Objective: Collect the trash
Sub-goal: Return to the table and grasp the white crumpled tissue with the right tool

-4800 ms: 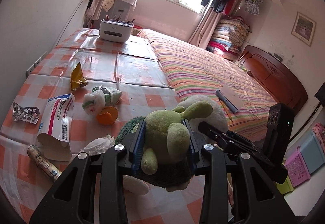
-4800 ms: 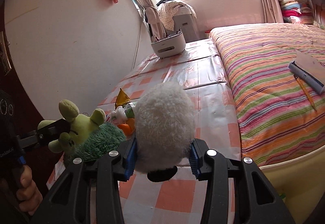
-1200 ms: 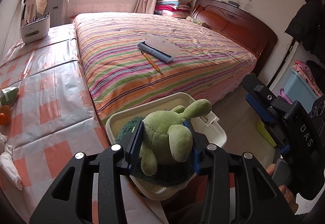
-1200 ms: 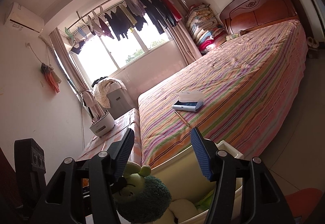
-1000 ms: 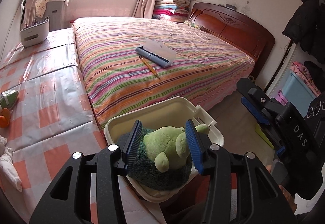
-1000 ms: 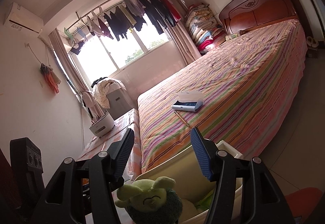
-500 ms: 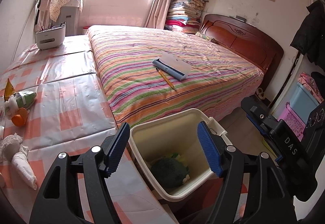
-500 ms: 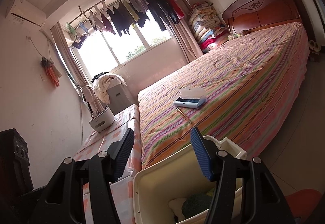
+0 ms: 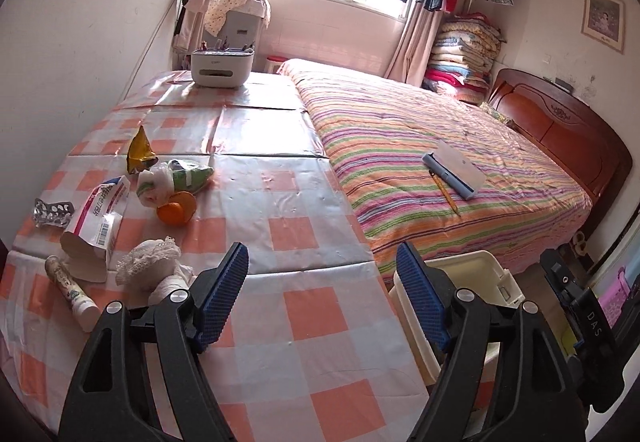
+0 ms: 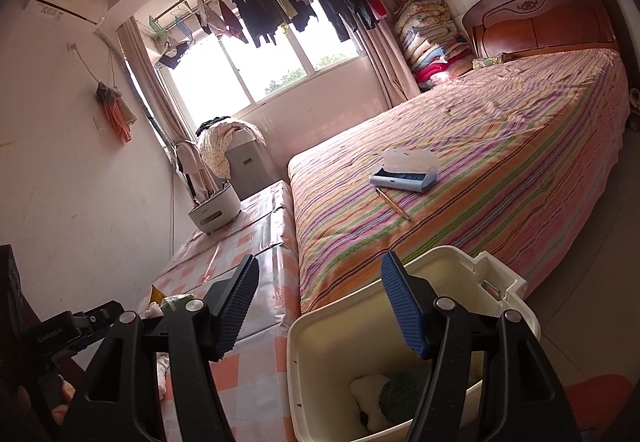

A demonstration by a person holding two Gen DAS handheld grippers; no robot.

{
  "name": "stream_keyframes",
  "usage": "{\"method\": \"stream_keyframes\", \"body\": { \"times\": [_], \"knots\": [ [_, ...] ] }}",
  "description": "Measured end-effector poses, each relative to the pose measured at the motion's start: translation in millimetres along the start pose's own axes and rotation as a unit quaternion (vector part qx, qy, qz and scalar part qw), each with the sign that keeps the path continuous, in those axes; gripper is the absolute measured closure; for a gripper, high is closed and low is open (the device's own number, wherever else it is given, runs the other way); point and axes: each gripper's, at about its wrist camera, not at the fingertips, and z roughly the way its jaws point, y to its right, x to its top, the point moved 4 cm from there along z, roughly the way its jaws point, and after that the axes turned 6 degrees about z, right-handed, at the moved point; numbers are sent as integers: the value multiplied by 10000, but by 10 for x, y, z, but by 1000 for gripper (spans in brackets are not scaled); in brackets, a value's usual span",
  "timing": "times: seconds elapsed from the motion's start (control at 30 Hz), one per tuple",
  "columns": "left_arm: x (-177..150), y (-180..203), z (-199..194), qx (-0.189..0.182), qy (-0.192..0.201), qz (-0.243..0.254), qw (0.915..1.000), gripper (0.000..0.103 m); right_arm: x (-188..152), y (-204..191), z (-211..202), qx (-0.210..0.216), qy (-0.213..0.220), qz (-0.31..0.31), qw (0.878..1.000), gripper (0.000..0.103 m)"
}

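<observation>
My left gripper hangs over the checked table, jaws opening, nothing between them. Ahead on the left lie the trash items: a white packet, a blister pack, a tube, a yellow wrapper, a green-white wrapper, orange peel and a crumpled white tissue. My right gripper stands above the cream bin, jaws opening and empty. Inside the bin lie a green plush and a white plush.
The bin stands at the table's right corner, against the striped bed. A pencil case and a pencil lie on the bed. A white box sits at the table's far end. A wall runs along the left.
The left gripper let the green plush drop into the bin, opened wide and swung left over the table. The right gripper shifted slightly and widened.
</observation>
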Motion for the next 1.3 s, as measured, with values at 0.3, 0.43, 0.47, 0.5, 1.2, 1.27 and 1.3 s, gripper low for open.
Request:
{"method": "stream_keyframes", "body": {
  "times": [0.3,0.43,0.47,0.5,1.2,1.27,1.3],
  "knots": [
    [-118,-1295,-108,1448,-294,-1639,9754,28,-270,-336,206,227,-417,-307,9984,41],
    [-242,-1684,-73,1868,-516,-1988,9607,28,-462,-587,391,515,-927,-614,9925,41],
    [-279,-1774,-71,1962,-559,-2073,9568,28,-513,-677,455,630,-1106,-735,9891,41],
    [-308,-1856,-79,2044,-592,-2154,9531,27,-571,-781,524,761,-1310,-896,9844,41],
    [-647,-2585,78,2488,-1265,-3017,9116,26,-2106,-2396,1378,2015,-3711,-3489,8366,41],
    [-655,-2595,103,2525,-1302,-3002,9106,26,-2156,-2415,1435,1970,-3796,-3516,8327,41],
    [-663,-2600,115,2540,-1328,-3010,9095,26,-2178,-2426,1457,1969,-3833,-3516,8311,43]
  ]
}}
